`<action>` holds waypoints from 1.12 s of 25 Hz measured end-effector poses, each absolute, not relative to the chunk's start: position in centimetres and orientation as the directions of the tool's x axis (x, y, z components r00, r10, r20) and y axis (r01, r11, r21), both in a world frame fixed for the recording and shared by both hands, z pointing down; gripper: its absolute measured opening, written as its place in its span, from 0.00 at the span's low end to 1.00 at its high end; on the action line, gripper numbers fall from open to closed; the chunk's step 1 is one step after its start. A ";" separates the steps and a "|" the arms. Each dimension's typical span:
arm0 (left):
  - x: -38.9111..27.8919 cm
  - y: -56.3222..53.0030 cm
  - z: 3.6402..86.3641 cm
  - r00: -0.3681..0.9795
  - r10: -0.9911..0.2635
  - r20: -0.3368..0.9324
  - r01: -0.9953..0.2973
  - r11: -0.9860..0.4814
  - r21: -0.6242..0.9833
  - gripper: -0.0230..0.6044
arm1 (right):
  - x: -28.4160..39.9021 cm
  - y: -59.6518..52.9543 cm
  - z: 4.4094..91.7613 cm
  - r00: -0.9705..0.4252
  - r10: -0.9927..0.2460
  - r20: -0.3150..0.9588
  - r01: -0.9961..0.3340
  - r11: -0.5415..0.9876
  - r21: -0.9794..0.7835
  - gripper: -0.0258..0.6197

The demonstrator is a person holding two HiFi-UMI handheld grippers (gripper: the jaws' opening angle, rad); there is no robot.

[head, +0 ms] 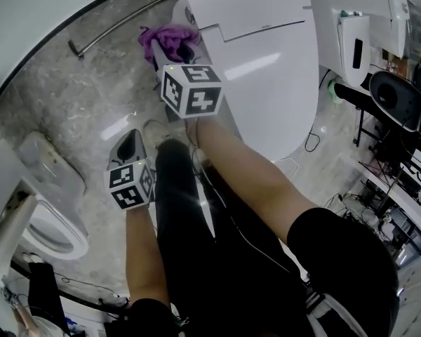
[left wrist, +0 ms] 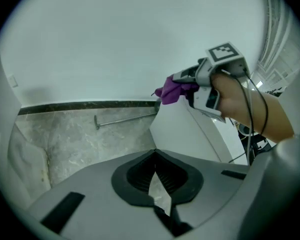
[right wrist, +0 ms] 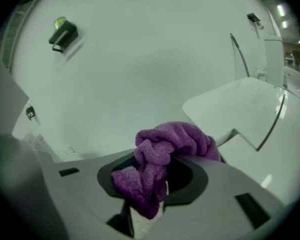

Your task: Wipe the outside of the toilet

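I record my right gripper clamped on the purple cloth at the toilet's rear left edge, evidently placed to wipe its shell, while my left gripper, jaws together and empty, hangs clear above the floor.

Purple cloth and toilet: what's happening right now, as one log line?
right gripper: shut on purple cloth | purple cloth: at toilet top corner | left gripper: shut, empty, away from toilet
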State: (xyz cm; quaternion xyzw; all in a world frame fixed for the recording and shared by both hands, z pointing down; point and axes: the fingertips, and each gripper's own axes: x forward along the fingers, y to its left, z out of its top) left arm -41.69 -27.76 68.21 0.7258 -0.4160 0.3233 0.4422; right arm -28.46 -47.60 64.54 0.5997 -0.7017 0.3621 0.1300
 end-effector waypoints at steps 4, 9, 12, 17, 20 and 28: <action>-38.4 -28.0 63.8 0.437 -0.386 0.812 -0.893 -0.290 0.343 0.03 | -25.2 -43.6 57.8 -0.301 -0.788 0.538 -0.916 0.083 -0.392 0.22; -32.1 -26.6 55.9 0.466 -0.488 0.738 -0.885 -0.279 0.373 0.03 | -17.8 -37.2 47.3 -0.337 -0.875 0.348 -0.892 0.179 -0.416 0.22; -27.0 -25.6 49.8 0.476 -0.557 0.680 -0.879 -0.312 0.360 0.03 | -12.2 -32.9 41.3 -0.330 -0.903 0.274 -0.909 0.227 -0.348 0.22; -17.0 -18.7 37.4 0.514 -0.586 0.627 -0.851 -0.440 0.286 0.03 | -3.8 -22.9 31.6 -0.324 -0.913 0.246 -0.915 0.236 -0.326 0.21; -13.6 -15.0 30.7 0.514 -0.603 0.611 -0.846 -0.474 0.244 0.03 | 0.1 -17.9 25.4 -0.298 -0.929 0.219 -0.919 0.217 -0.330 0.21; -9.6 -12.9 13.2 0.516 -0.698 0.497 -0.845 -0.511 0.159 0.03 | 4.2 -12.2 8.3 -0.288 -0.955 0.062 -0.931 0.265 -0.252 0.21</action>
